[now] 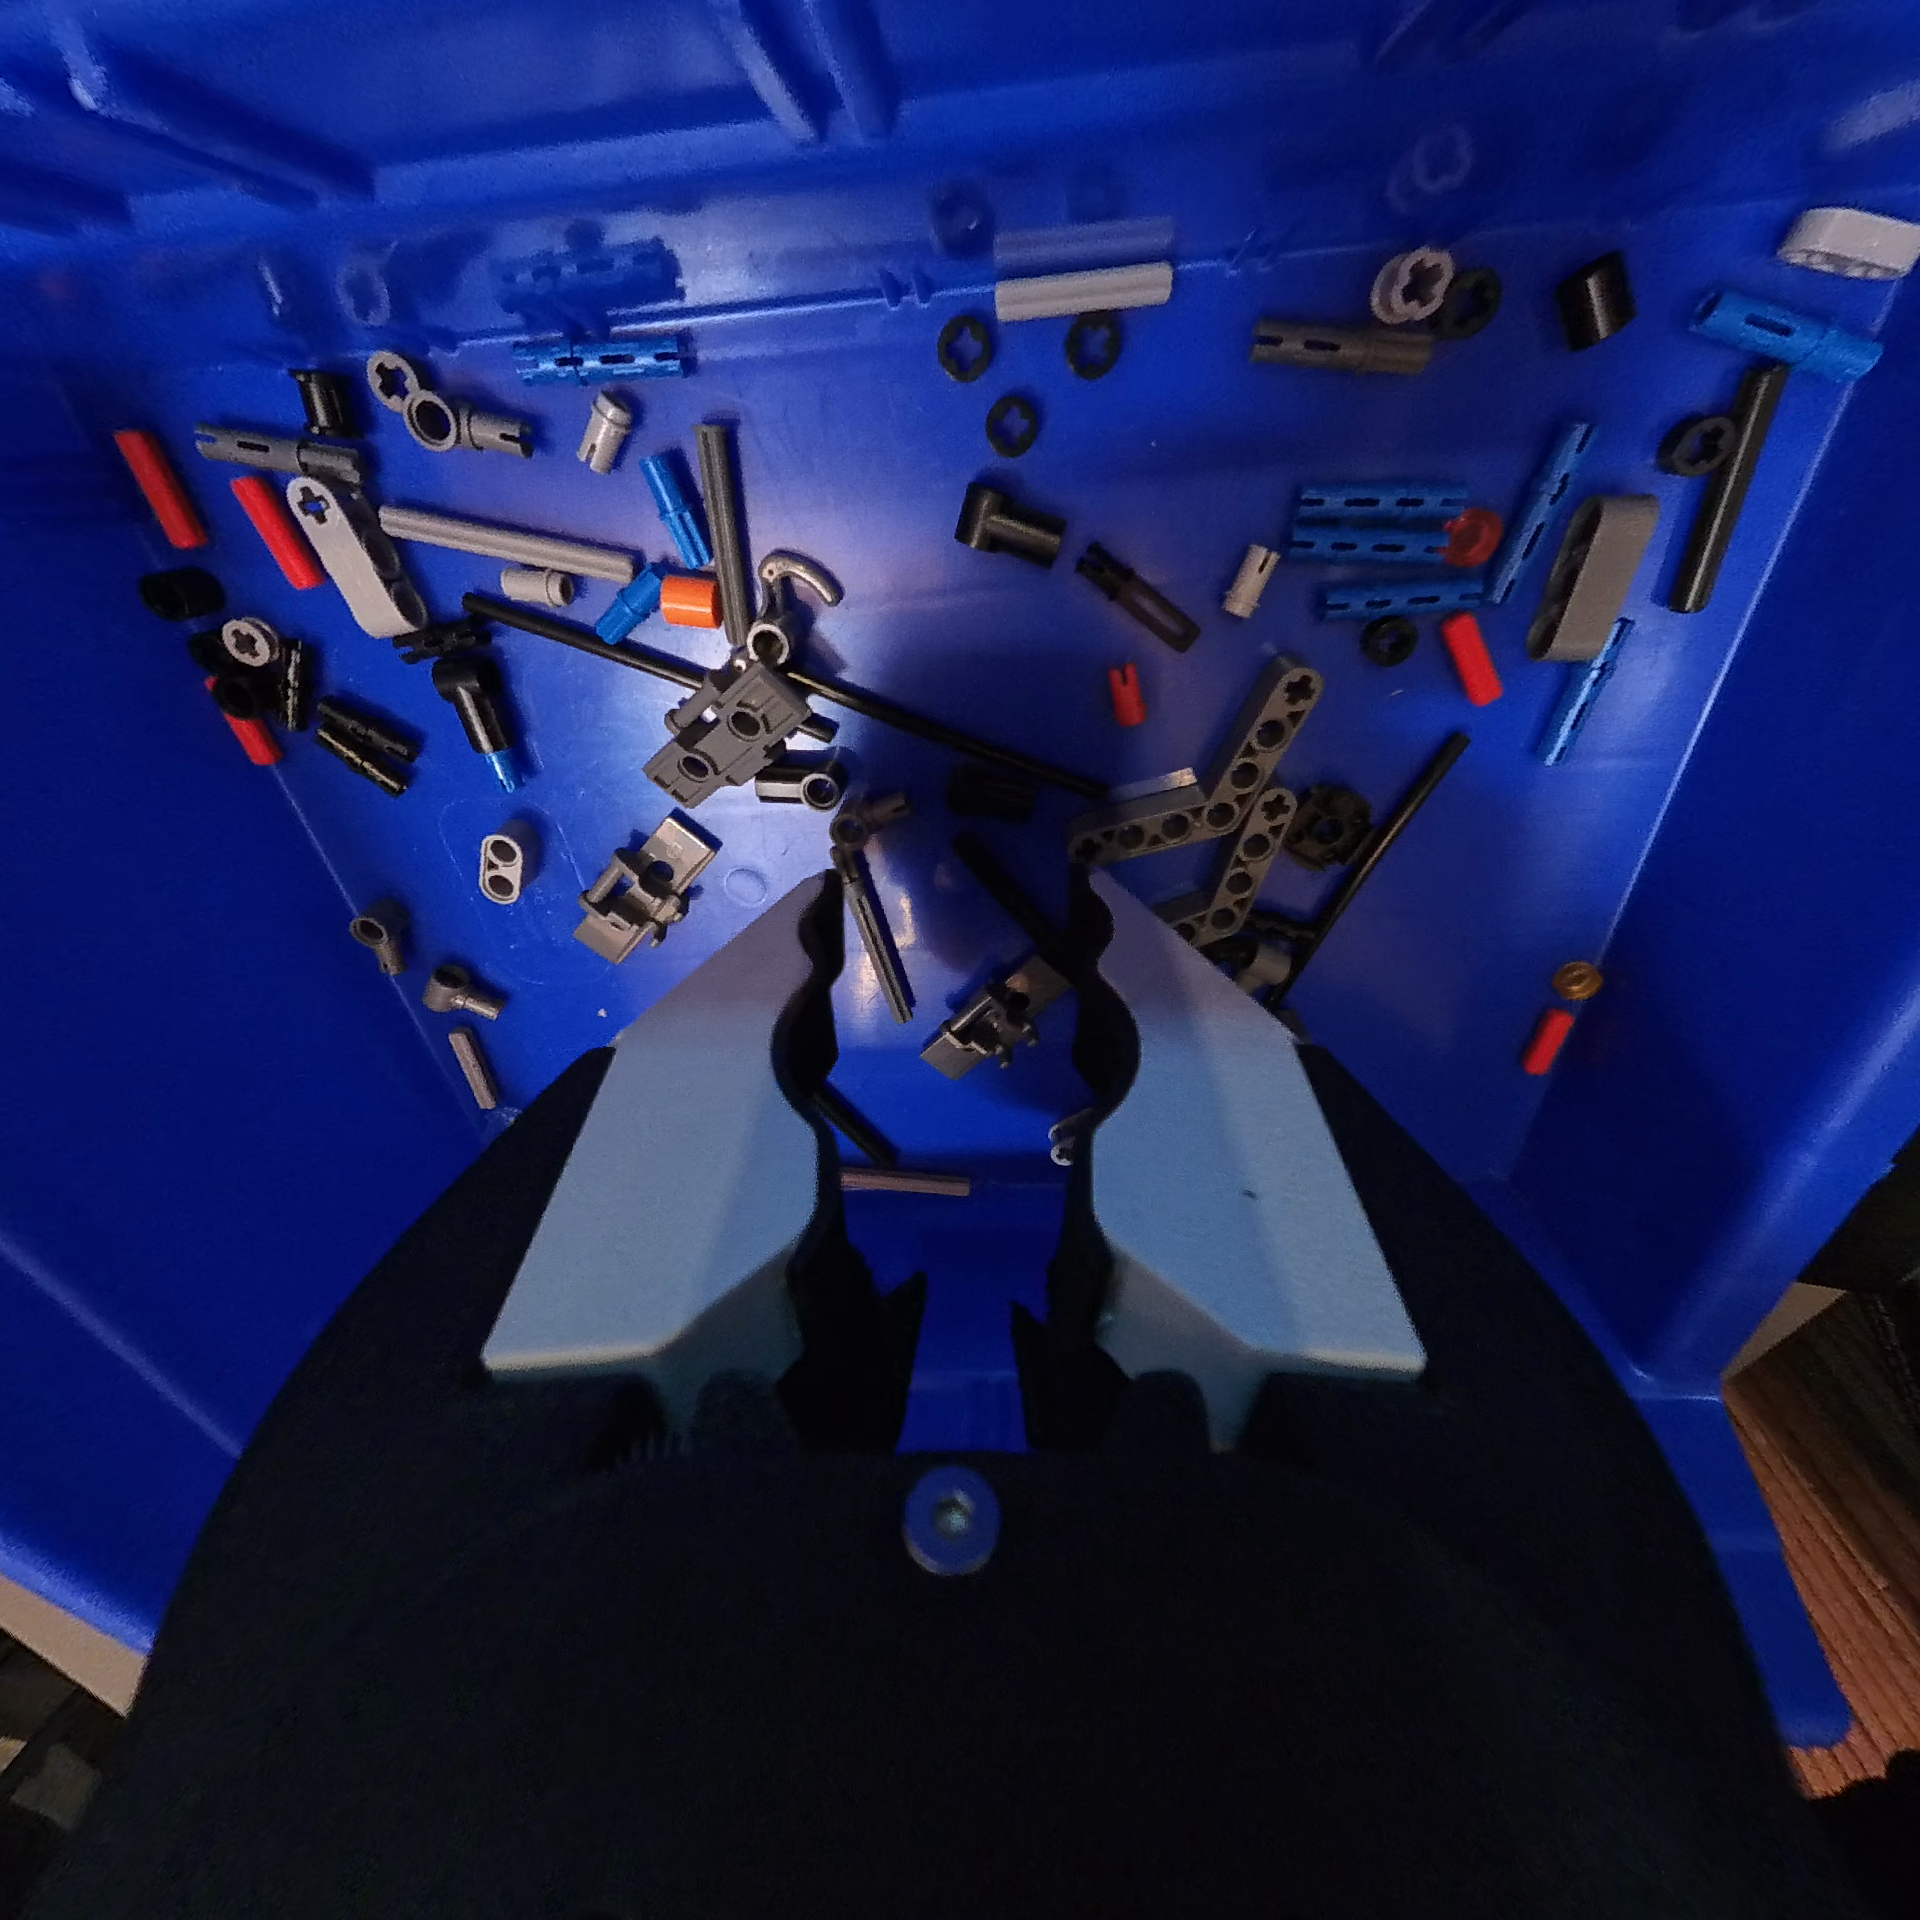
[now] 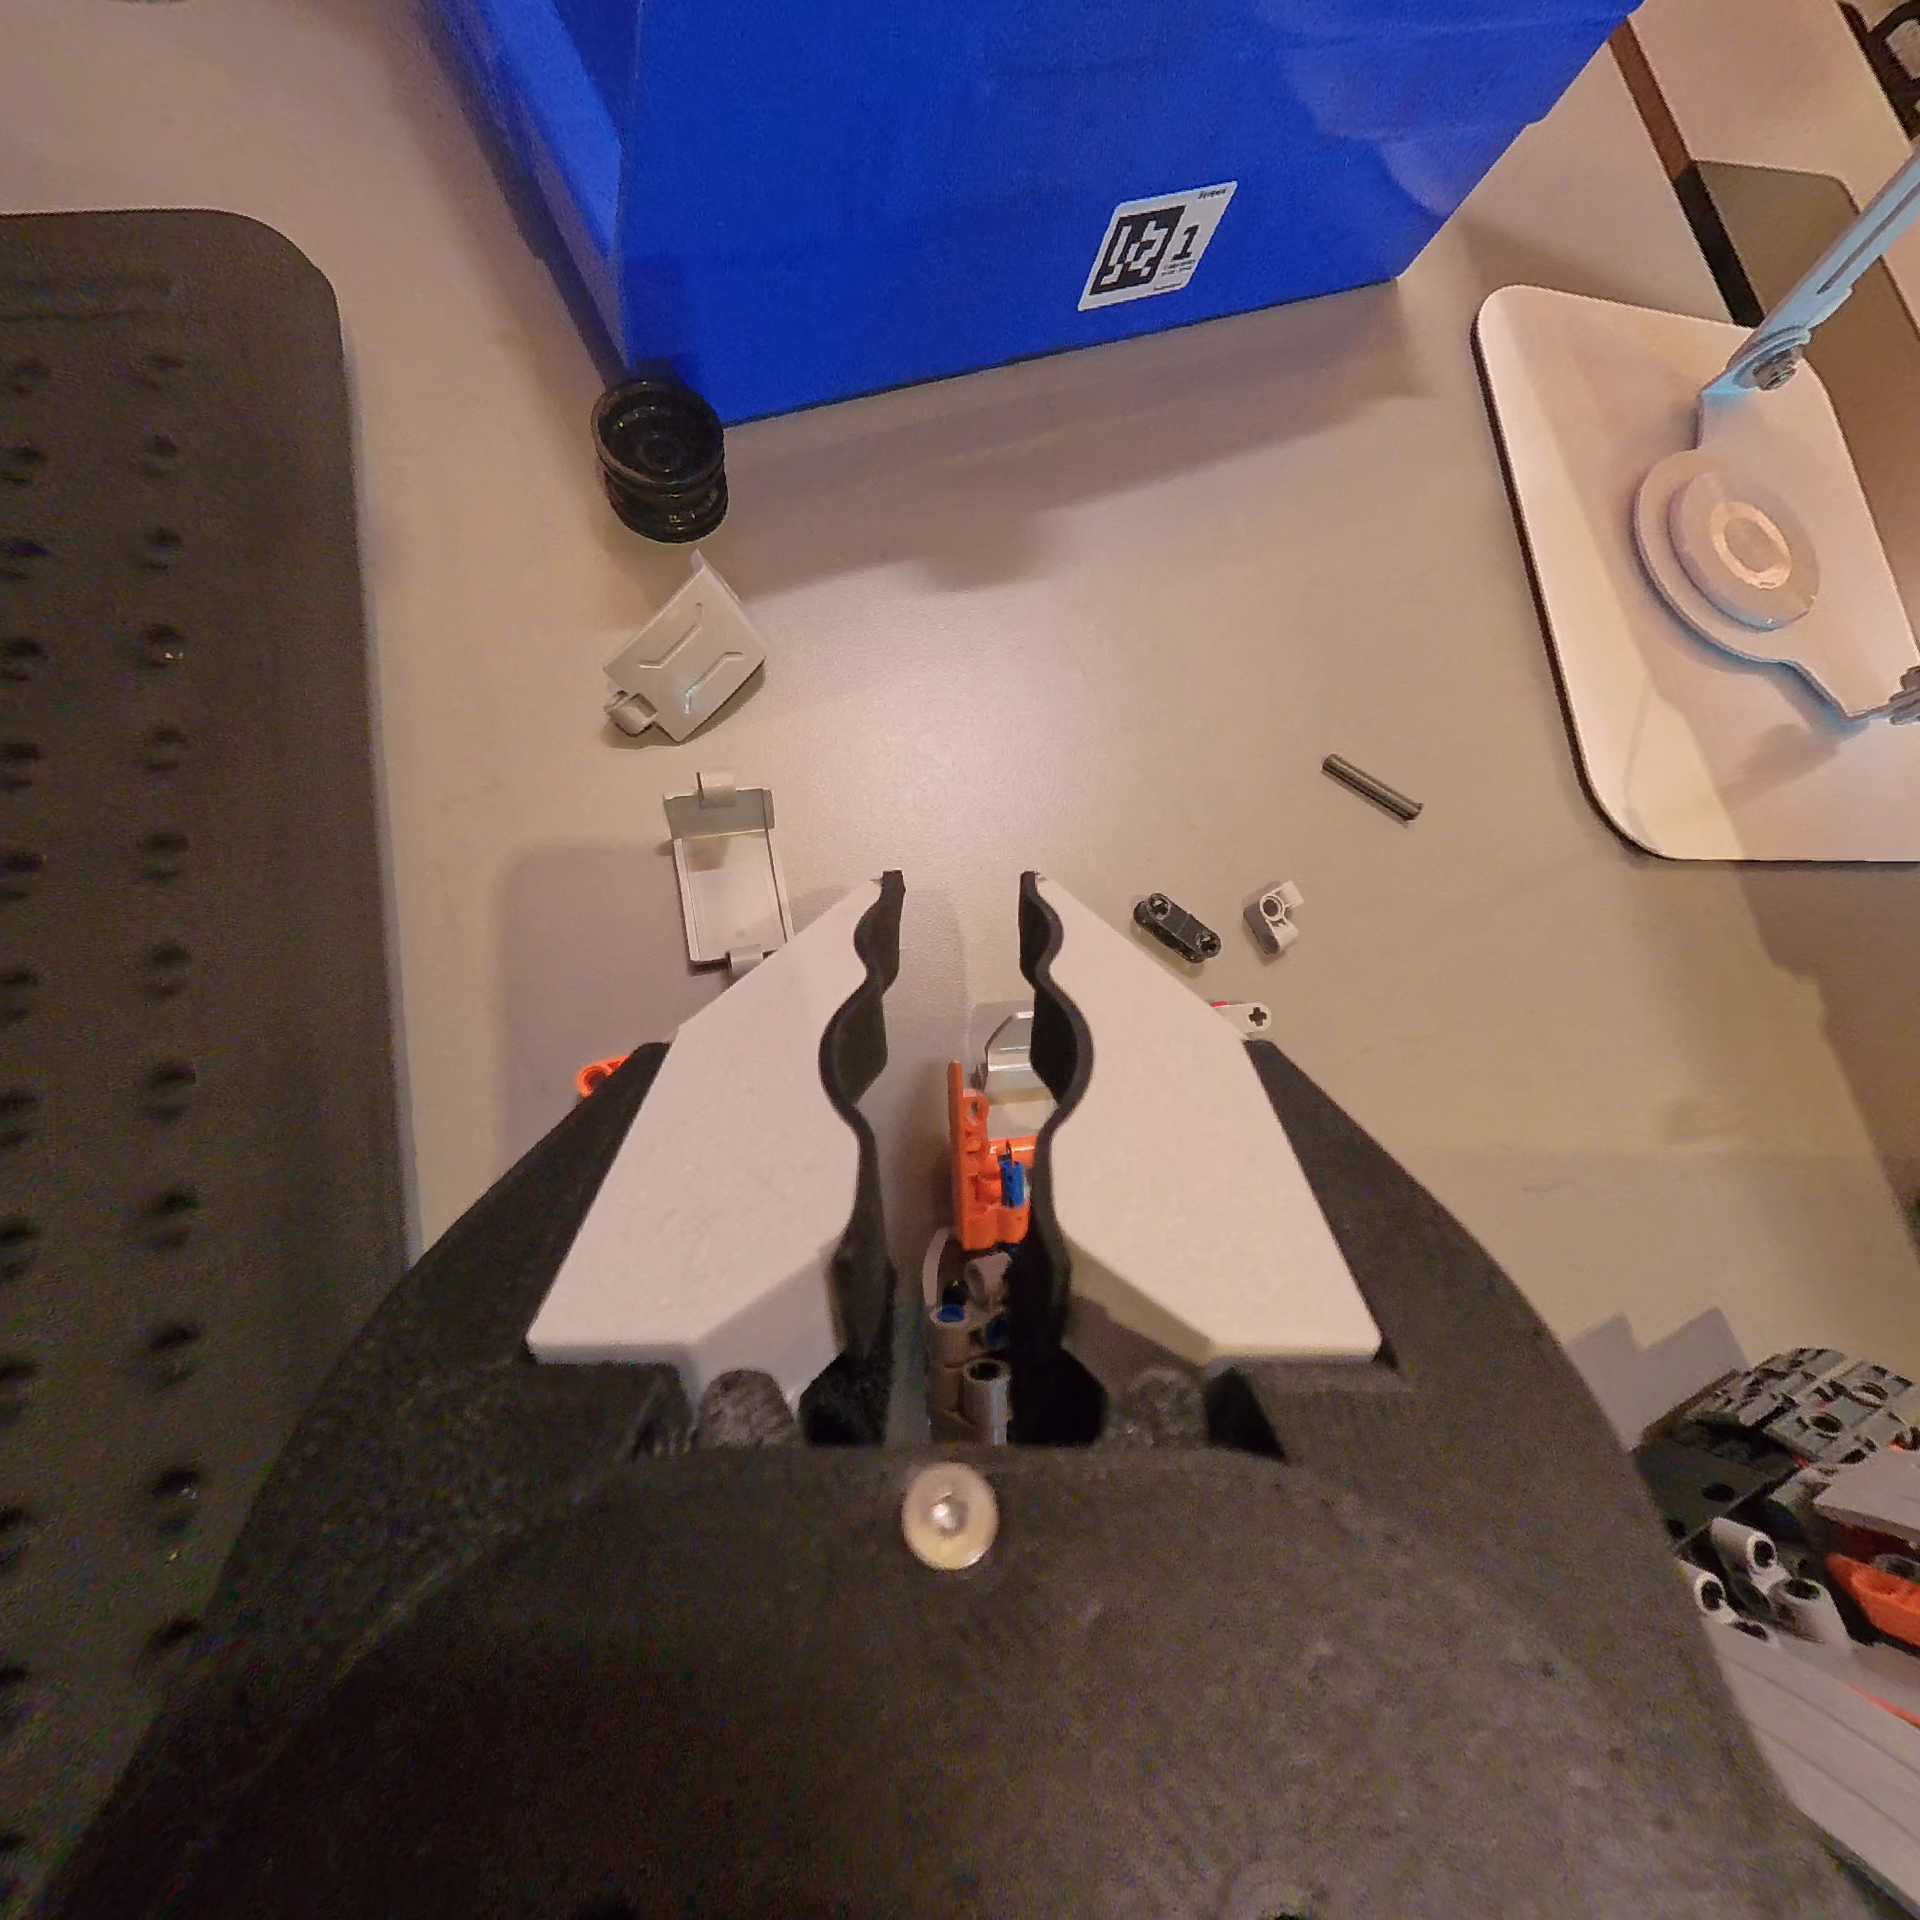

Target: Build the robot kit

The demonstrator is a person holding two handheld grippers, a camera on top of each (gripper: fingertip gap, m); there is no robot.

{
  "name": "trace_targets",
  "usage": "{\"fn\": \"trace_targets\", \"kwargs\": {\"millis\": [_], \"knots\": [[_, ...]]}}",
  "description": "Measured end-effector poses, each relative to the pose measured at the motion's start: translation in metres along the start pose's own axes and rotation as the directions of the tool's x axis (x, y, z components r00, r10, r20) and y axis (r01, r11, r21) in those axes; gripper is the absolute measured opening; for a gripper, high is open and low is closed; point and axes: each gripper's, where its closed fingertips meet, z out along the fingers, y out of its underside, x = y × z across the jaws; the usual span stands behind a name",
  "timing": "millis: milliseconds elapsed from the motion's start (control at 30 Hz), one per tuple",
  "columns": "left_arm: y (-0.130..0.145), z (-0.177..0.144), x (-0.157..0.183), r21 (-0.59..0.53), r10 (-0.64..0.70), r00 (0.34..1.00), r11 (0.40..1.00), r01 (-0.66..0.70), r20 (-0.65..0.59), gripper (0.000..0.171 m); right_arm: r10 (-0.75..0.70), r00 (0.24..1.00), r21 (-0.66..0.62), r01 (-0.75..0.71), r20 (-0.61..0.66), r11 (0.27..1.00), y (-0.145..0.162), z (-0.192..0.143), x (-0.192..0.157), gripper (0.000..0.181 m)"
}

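Two grey fingers of the left gripper (image 1: 961, 883) stand wide apart at frame centre, empty, reaching down inside a blue bin (image 1: 1714, 935) over scattered small building parts, nearest a dark thin axle (image 1: 878, 945). At lower centre, the right gripper (image 2: 961, 883) hovers narrowly parted above an orange-and-grey assembly (image 2: 987, 1174) on a table (image 2: 1143, 644).

Orange assembly (image 2: 987, 1164) mostly hidden between fingers; brick pile (image 2: 1808, 1507) cut off right

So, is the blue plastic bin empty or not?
Not empty: small grey, black, blue and red plastic building parts lie scattered across the blue plastic bin floor.
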Motion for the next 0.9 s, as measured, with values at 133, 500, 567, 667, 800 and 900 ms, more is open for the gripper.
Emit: {"fn": "trace_targets", "kwargs": {"millis": [133, 500, 567, 667, 800, 900], "knots": [[0.0, 0.0, 0.002, 0.0, 0.002, 1.0, 1.0, -0.002, -0.007, 0.042, -0.001, 1.0, 0.001, 0.001, -0.001, 1.0, 0.0, 0.0, 0.0, 0.02], [0.003, 0.004, 0.01, -0.023, -0.006, 0.999, 1.0, 0.005, -0.045, 0.046, -0.008, 1.0, -0.001, 0.008, -0.005, 1.0, -0.001, -0.001, 0.0, 0.021], [0.004, 0.006, 0.011, -0.031, -0.004, 0.999, 1.0, 0.003, -0.044, 0.046, -0.01, 1.0, -0.001, 0.01, -0.006, 1.0, -0.001, -0.002, -0.001, 0.021], [0.004, 0.0, 0.007, -0.022, -0.01, 1.0, 1.0, 0.01, -0.024, 0.045, -0.011, 1.0, 0.003, 0.011, -0.008, 1.0, -0.002, -0.002, -0.001, 0.02], [0.005, -0.018, -0.012, 0.033, -0.057, 0.997, 0.998, 0.056, 0.046, 0.045, -0.015, 1.0, 0.005, 0.015, -0.011, 1.0, -0.003, -0.003, -0.001, 0.02], [0.013, -0.032, -0.03, 0.073, -0.108, 0.988, 0.992, 0.1, 0.109, 0.045, -0.014, 1.0, 0.003, 0.014, -0.008, 1.0, -0.002, -0.002, -0.001, 0.021]]}}
